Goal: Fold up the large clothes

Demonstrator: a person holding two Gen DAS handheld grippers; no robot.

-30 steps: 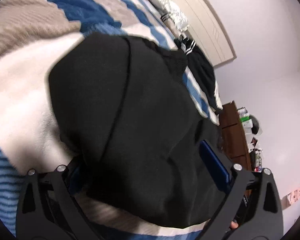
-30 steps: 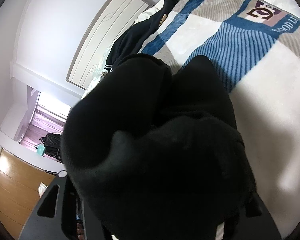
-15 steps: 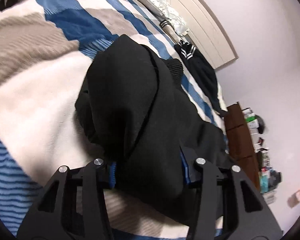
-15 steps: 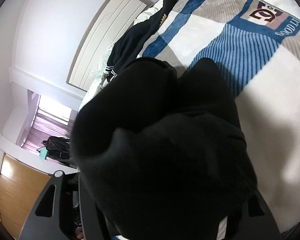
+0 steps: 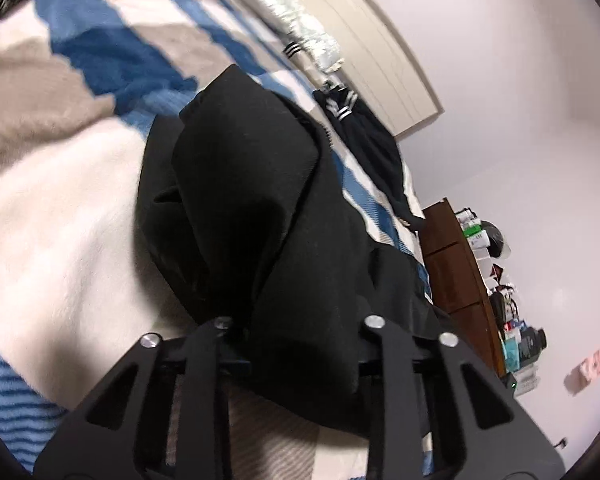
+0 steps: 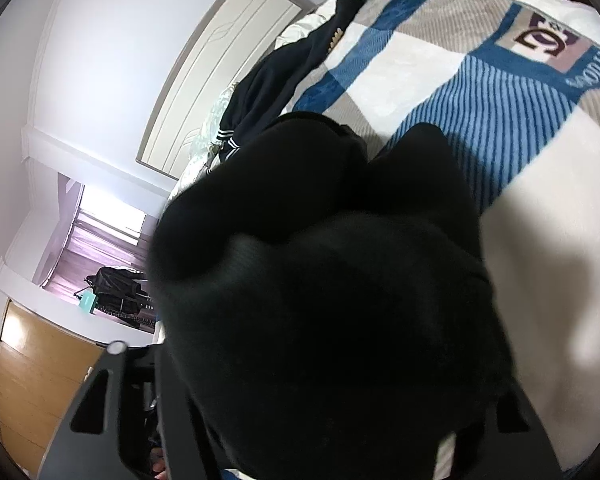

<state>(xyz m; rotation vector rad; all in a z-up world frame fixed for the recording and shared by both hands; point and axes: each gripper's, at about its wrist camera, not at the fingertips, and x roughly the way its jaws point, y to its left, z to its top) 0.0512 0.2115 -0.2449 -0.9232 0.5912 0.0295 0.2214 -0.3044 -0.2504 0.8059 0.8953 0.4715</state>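
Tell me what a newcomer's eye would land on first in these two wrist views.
The bulky black fabric garment, bunched and heaped on the bed, fills the middle of both views. The left gripper has just been closing, with a fold of that cloth between its fingers. Under it lies the blue, white and beige striped fleece blanket, with a second dark garment with white-striped cuffs nearer the headboard.
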